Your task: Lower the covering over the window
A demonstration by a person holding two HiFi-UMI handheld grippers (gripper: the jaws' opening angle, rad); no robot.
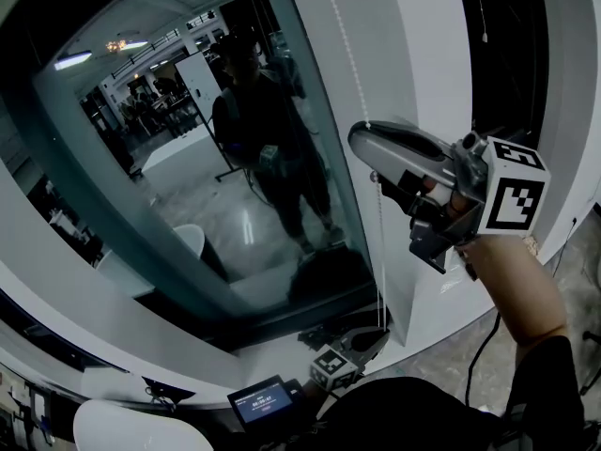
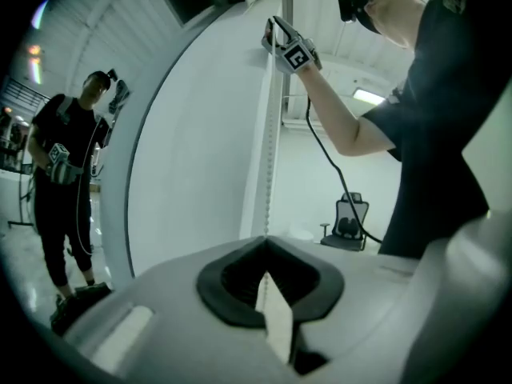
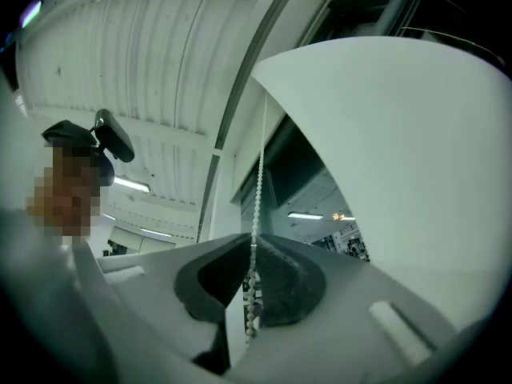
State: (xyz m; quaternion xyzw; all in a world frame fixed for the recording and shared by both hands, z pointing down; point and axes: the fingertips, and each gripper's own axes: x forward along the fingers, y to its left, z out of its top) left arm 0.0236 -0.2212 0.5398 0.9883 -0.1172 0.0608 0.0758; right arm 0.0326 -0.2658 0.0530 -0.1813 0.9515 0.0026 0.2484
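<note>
A white bead chain (image 1: 377, 252) hangs down the white wall strip beside the dark window glass (image 1: 141, 186). High on the chain is my right gripper (image 1: 368, 151). Its jaws stand slightly apart, with the chain (image 3: 259, 174) running loose between them in the right gripper view (image 3: 254, 248). My left gripper (image 1: 371, 339) sits low by the sill and is shut on the chain's lower part. In the left gripper view (image 2: 266, 242) the chain (image 2: 272, 150) climbs from the closed jaw tips to the right gripper (image 2: 276, 30). I cannot make out the covering itself.
The glass mirrors a person holding both grippers. A white sill (image 1: 113, 318) curves below the window. A small lit screen (image 1: 261, 402) sits near my body. A black cable (image 1: 484, 346) hangs from the right arm. An office chair (image 2: 350, 218) stands behind.
</note>
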